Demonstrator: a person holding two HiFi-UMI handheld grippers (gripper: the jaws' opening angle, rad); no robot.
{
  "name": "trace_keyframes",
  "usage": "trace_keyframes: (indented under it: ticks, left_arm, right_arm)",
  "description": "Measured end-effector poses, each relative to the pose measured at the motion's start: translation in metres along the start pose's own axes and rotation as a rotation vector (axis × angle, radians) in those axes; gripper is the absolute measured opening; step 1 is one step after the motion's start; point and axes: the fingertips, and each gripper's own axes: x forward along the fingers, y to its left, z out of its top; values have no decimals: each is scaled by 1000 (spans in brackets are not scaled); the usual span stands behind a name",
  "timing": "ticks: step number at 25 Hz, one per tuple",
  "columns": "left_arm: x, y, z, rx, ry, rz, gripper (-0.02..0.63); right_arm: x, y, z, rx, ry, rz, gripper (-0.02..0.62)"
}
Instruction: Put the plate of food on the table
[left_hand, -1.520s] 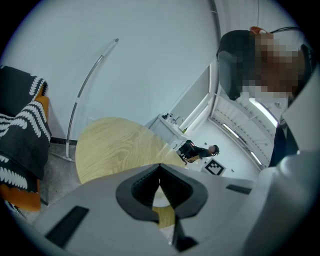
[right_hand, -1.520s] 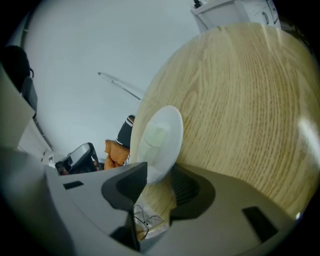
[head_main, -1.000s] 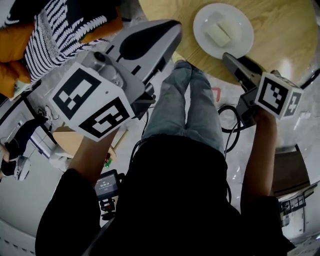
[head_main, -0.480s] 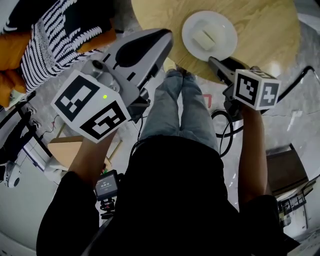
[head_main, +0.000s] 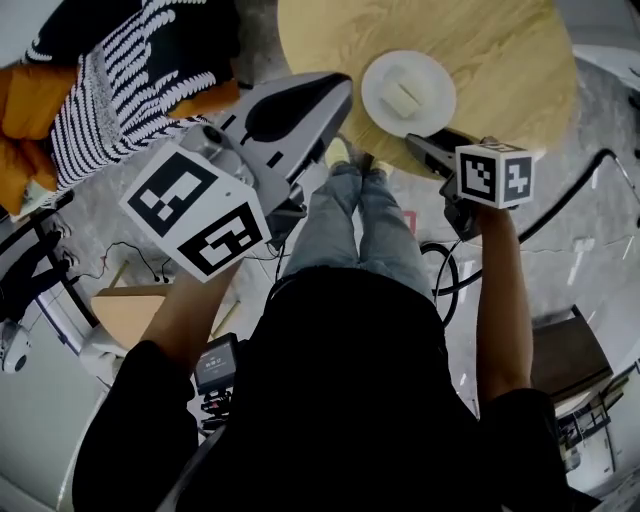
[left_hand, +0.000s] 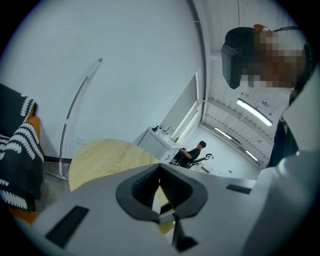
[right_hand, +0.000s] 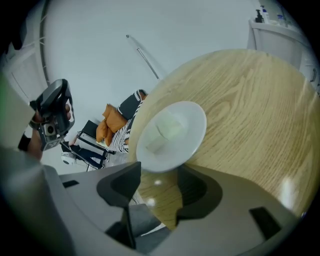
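A white plate (head_main: 408, 92) with a pale block of food (head_main: 403, 97) lies flat on the round wooden table (head_main: 500, 60), close to its near edge. My right gripper (head_main: 420, 145) hovers just short of the plate's near rim. In the right gripper view the plate (right_hand: 170, 135) sits right beyond the right gripper (right_hand: 160, 182); the jaws are opening, the pads stand well apart and do not press on it. My left gripper (head_main: 338, 90) is raised left of the table edge. In the left gripper view its pads (left_hand: 161, 192) nearly meet around nothing.
A black-and-white striped blanket (head_main: 120, 70) over orange cushions (head_main: 30, 100) lies on the left. The person's jeans-clad legs (head_main: 370, 220) stand at the table edge, with cables (head_main: 445, 275) on the floor. A seated person (left_hand: 192, 152) is far behind the table.
The right gripper has drawn back slightly from the plate's near rim. The plate stays where it was on the table. The left gripper has kept its raised pose.
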Motion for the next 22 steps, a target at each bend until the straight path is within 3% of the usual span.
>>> trace_keyframes:
  ticks: [9, 22]
  left_arm:
    - [-3, -13, 9, 16, -22, 12, 8]
    - [-18, -29, 26, 61, -60, 24, 8]
  right_arm:
    - [6, -7, -7, -170, 111, -59, 218]
    - [8, -11, -5, -73, 80, -92, 215]
